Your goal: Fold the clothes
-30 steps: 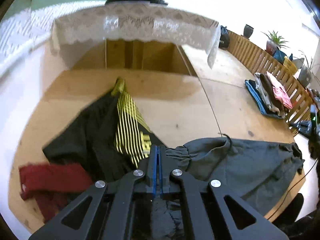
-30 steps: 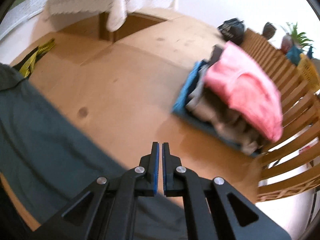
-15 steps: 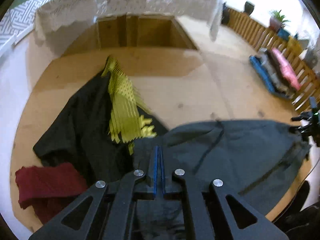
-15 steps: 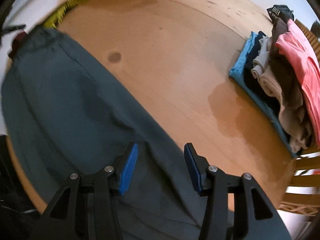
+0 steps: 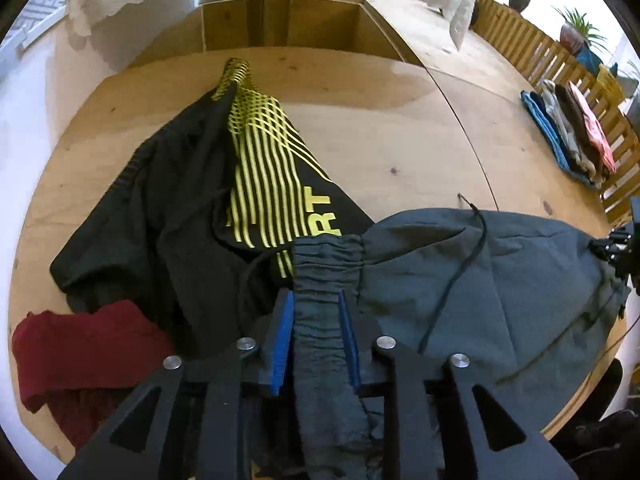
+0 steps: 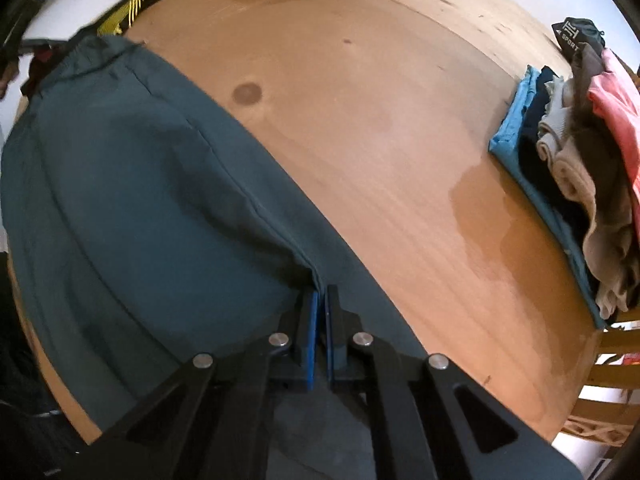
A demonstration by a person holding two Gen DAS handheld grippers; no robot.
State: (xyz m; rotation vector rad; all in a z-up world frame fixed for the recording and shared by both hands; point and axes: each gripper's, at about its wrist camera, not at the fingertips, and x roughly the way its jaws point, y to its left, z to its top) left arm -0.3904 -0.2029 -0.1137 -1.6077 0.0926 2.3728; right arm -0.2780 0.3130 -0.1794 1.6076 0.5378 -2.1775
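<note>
The left tool (image 5: 316,312) is opening, its blue pads standing either side of the gathered elastic waistband of the dark grey-green shorts (image 5: 480,280), which lie spread flat on the wooden bench (image 5: 380,140) toward 3 o'clock, a black drawcord trailing over them. The right tool (image 6: 322,300) is pressed together, pinching a fold at the shorts' seam. At 11 o'clock lies a black garment (image 5: 168,208) with yellow stripes and the letters "RT"; a dark red garment (image 5: 80,344) sits at 9 o'clock. Far at 2 o'clock, a folded stack (image 6: 568,160) rests beneath a black item reading "SPORT".
</note>
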